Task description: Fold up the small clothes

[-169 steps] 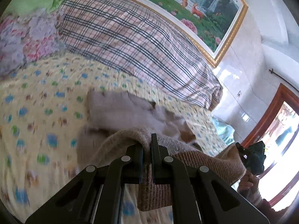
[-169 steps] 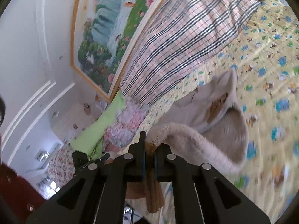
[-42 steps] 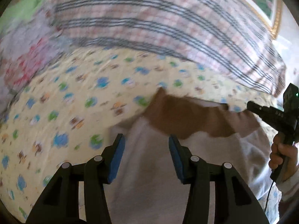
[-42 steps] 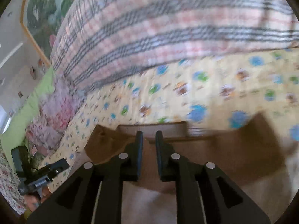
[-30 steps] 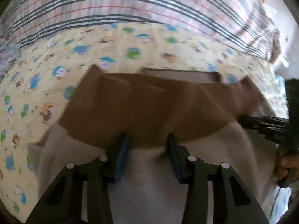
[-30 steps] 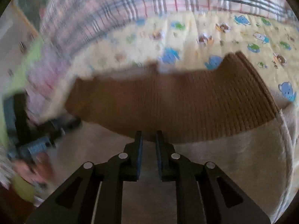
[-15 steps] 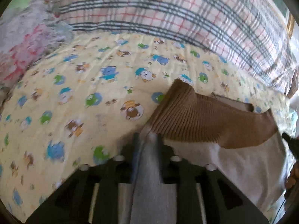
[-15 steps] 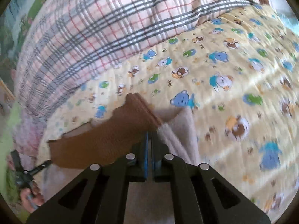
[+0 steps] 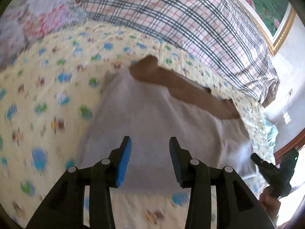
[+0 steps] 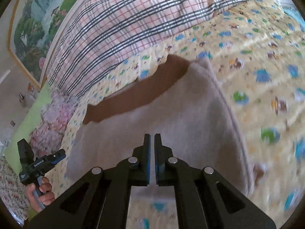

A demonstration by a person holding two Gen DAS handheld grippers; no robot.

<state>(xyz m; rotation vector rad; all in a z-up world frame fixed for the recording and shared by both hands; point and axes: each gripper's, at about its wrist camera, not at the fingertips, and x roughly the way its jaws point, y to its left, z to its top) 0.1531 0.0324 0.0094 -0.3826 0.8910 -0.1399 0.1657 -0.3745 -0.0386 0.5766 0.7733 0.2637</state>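
A small beige fleece garment (image 9: 152,114) with a brown ribbed band (image 9: 183,87) lies spread flat on the yellow cartoon-print bedsheet (image 9: 47,95). My left gripper (image 9: 150,147) is open and empty, hovering over the garment's near part. In the right wrist view the garment (image 10: 162,118) and its brown band (image 10: 137,93) show too. My right gripper (image 10: 152,143) has its jaws together with nothing between them, above the garment's near edge. Each gripper shows in the other's view, the right one (image 9: 274,169) and the left one (image 10: 38,164).
A large plaid pillow (image 9: 181,19) lies along the far side of the bed. A floral quilt (image 9: 28,19) lies at the left. A framed landscape painting (image 10: 38,19) hangs on the wall behind. A wooden door frame (image 9: 289,143) stands to the right.
Both grippers let go of the garment's corners and pulled back toward its near edge. The left one opened wide. The garment now lies flat on the sheet.
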